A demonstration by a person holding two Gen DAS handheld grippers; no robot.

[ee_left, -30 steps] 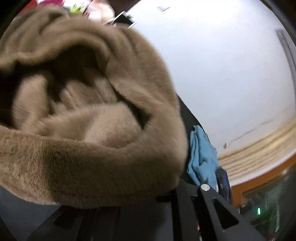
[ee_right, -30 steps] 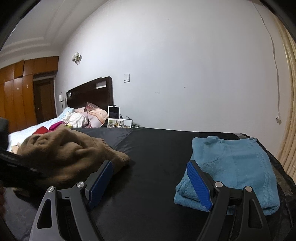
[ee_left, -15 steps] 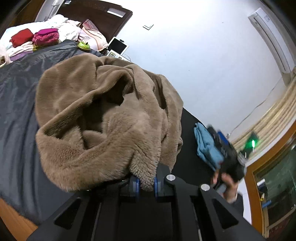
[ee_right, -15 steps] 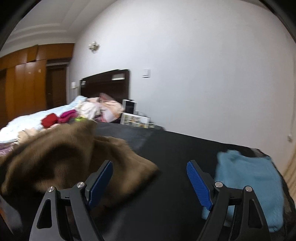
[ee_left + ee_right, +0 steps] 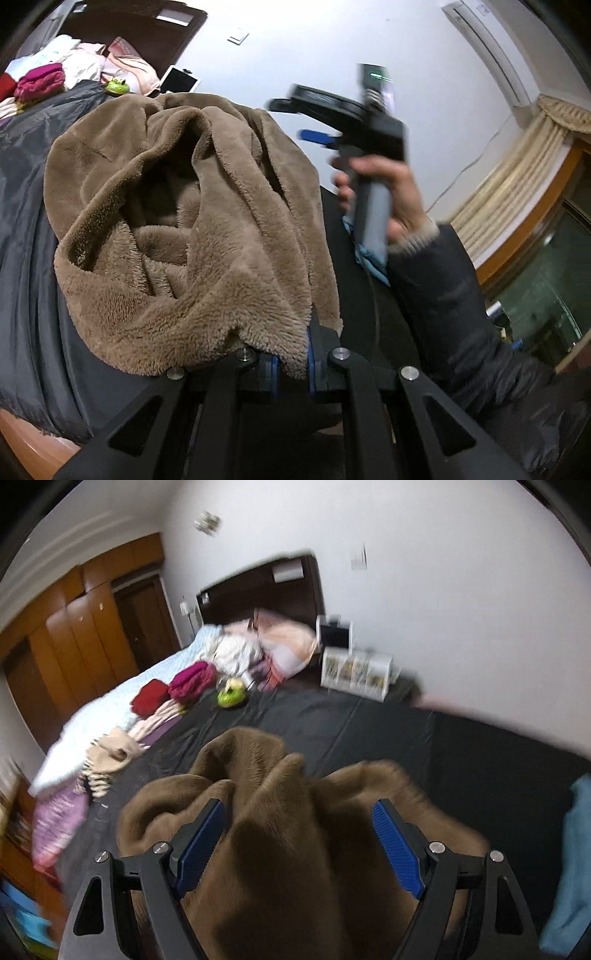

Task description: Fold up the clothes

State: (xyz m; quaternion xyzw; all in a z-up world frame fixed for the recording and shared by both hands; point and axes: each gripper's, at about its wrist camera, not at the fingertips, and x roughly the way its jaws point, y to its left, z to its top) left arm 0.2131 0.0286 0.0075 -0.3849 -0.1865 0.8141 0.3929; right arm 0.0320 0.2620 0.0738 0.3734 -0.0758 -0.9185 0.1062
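Brown plush garment [image 5: 207, 229], bunched, creased

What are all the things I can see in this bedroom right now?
fleece garment: one, brown, bunched on the black cover, an edge pinched in the left gripper
black cover: one, spread over the work surface
blue sweater: one, light blue, at the right edge of the cover
bed: one, white sheet, dark headboard, piled with clothes
green toy: one, at the far edge of the cover
tablet: one, white-framed, against the wall
left gripper: black, blue pads, shut on the fleece
right gripper: black, blue pads, open above the fleece
hand: one, gripping the right gripper's handle
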